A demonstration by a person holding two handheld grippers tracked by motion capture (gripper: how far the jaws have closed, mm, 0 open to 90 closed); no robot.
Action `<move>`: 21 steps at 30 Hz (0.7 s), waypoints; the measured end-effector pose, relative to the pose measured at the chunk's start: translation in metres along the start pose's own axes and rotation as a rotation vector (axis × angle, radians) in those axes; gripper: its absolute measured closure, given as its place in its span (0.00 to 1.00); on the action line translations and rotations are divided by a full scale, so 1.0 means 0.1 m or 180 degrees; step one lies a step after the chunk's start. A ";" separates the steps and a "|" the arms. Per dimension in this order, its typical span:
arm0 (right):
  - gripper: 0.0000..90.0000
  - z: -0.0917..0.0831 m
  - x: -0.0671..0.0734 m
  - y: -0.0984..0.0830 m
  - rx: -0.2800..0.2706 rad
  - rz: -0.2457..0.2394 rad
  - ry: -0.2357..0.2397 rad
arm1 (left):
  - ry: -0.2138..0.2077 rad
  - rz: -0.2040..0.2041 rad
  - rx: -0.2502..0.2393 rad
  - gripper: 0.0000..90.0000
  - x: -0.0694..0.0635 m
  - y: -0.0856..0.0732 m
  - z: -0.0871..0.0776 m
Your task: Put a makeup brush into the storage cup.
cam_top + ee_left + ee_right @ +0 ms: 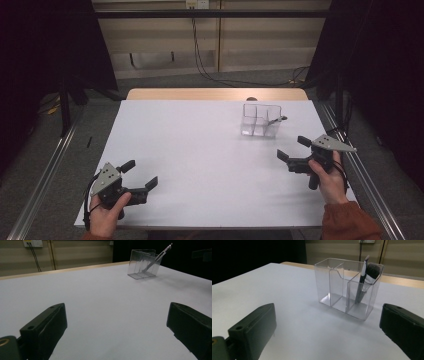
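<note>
A clear acrylic organizer (260, 120) with several compartments stands on the white table (200, 165) at the back right. In the right gripper view the organizer (337, 287) holds a fluffy dark makeup brush (372, 271) and a thin brush (362, 275), both leaning in its right compartment. My left gripper (141, 174) rests open near the front left corner with nothing in it, far from the organizer (143, 263). My right gripper (293, 148) is open and empty at the right edge, a short way in front of the organizer. The jaws stand wide apart in both gripper views.
A wooden strip (215, 94) runs along the table's far edge. Metal rails (45, 175) flank the table on the floor. Cables (200, 60) hang down the back wall, and dark curtains (380, 60) stand at both sides.
</note>
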State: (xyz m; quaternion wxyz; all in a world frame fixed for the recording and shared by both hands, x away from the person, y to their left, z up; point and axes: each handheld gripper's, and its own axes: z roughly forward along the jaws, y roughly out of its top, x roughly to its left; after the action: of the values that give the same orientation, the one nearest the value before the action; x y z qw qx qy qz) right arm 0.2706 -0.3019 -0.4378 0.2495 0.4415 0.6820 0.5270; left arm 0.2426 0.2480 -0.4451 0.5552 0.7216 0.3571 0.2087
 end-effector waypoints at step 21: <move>0.01 -0.34 0.20 -0.28 -0.0080 -0.0049 0.0003 | 0.0014 0.0029 0.0022 0.03 -0.04 -0.03 -0.06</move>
State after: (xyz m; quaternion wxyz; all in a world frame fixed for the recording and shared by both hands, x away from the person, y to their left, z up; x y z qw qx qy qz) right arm 0.2238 -0.3031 -0.4510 0.2587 0.4328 0.6788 0.5338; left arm 0.2356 0.2492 -0.4458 0.5509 0.7247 0.3557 0.2116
